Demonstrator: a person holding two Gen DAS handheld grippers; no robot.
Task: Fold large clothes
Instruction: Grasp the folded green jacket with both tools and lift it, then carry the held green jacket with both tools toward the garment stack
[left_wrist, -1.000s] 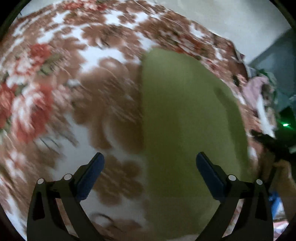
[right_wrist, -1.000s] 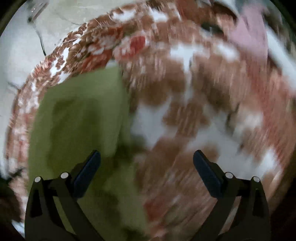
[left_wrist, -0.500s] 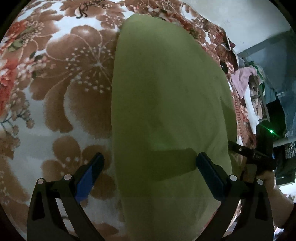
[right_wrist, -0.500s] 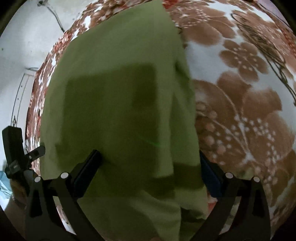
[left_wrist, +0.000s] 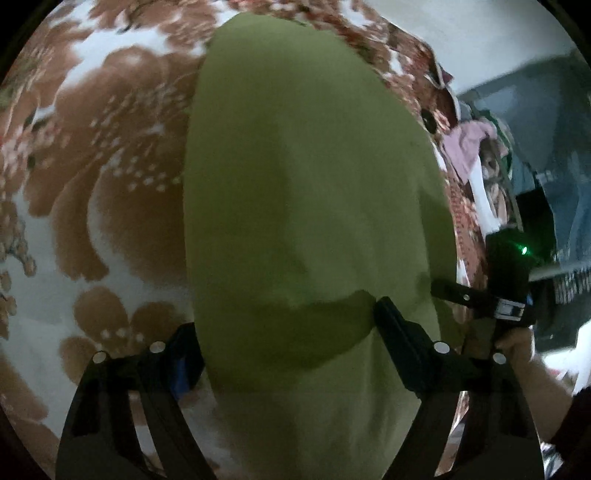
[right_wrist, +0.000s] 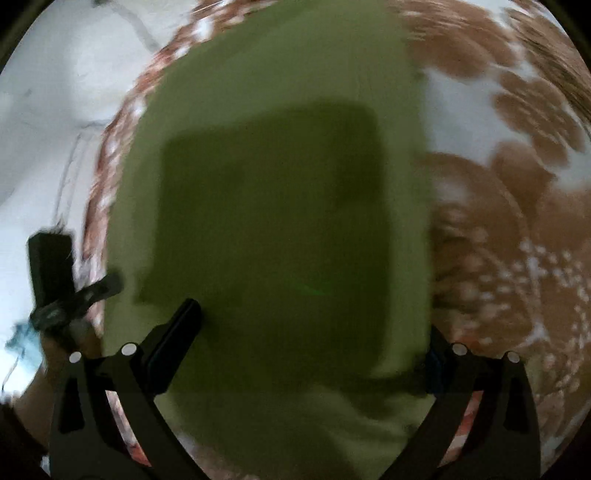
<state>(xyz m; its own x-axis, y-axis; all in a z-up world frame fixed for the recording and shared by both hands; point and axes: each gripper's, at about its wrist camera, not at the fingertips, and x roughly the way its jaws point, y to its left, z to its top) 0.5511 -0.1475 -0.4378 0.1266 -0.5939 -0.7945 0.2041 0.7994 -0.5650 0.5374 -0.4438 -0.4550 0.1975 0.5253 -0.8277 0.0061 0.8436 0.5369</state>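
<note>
The green garment (left_wrist: 306, 206) lies flat on the floral blanket (left_wrist: 103, 192) as a long, narrow panel. In the left wrist view it runs from 12 o'clock to 6 o'clock; bare blanket fills the 9 o'clock side. In the right wrist view the garment (right_wrist: 280, 221) takes the centre, with blanket (right_wrist: 517, 229) from 1 to 4 o'clock.

**Grippers**
- Left gripper (left_wrist: 284, 339): the fingers stand apart, straddling the near end of the panel. The jaws have just been closing and the cloth is between them. The 3 o'clock finger (left_wrist: 402, 350) rests at the fabric; the 9 o'clock finger is partly hidden behind the cloth edge. A firm clamp is not visible.
- Right gripper (right_wrist: 314, 339): the fingers stand apart across the same near end, with cloth between them. The 9 o'clock finger (right_wrist: 173, 343) lies on the fabric. No clamp shows.
- Each view shows the other gripper at the far side of the panel: right gripper (left_wrist: 506, 288) at 3 o'clock, left gripper (right_wrist: 59, 284) at 9 o'clock.

**Progress**
- Done, as judged from the smooth, straight-sided shape: the lengthwise folds. No sleeves or loose flaps show.
- Left: pinch both near corners, then carry the near end toward 12 o'clock to shorten the panel. At least one crosswise fold appears to remain.
- The task is judged past halfway.
</note>
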